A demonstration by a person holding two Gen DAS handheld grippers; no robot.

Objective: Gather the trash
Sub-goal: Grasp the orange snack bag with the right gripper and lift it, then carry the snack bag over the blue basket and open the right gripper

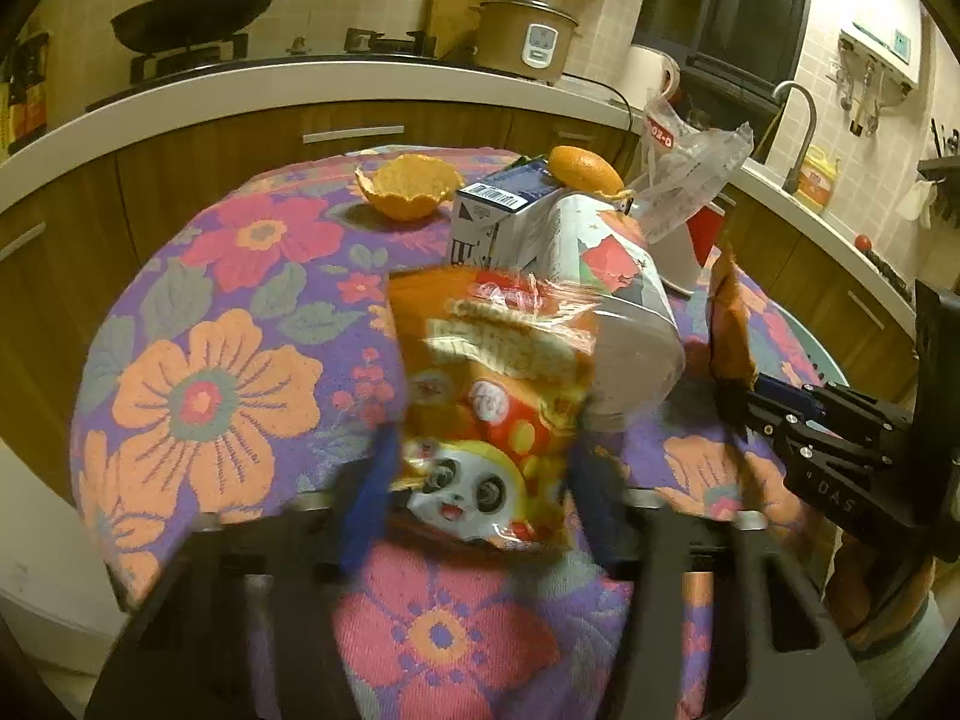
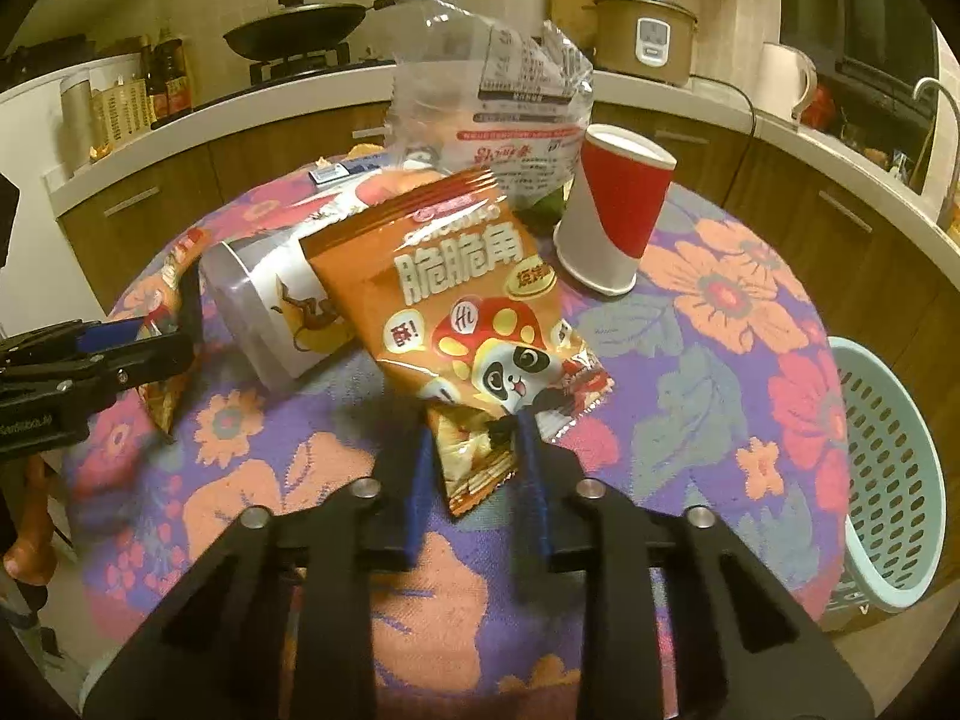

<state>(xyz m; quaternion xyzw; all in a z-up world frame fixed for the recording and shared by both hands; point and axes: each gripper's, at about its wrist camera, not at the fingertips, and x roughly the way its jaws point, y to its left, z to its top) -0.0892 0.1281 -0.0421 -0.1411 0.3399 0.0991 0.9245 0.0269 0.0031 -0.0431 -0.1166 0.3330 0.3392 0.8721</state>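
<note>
Now both tongs pinch orange panda snack bags — left tongs (image 1: 480,474) one bag (image 1: 492,396), right tongs (image 2: 474,450) another (image 2: 468,300); lift each clear of the tipped paper cup (image 2: 270,312), then over to the mint basket (image 2: 888,468).

1. The snack bag (image 1: 498,396) is smeared with blur in the left wrist view, so its print is unreadable there.
2. It covers part of the tipped cup (image 1: 624,300).
3. The basket (image 2: 888,468) is cut off by the right edge.
4. The milk carton (image 2: 336,171) is mostly hidden in the right wrist view.
</note>
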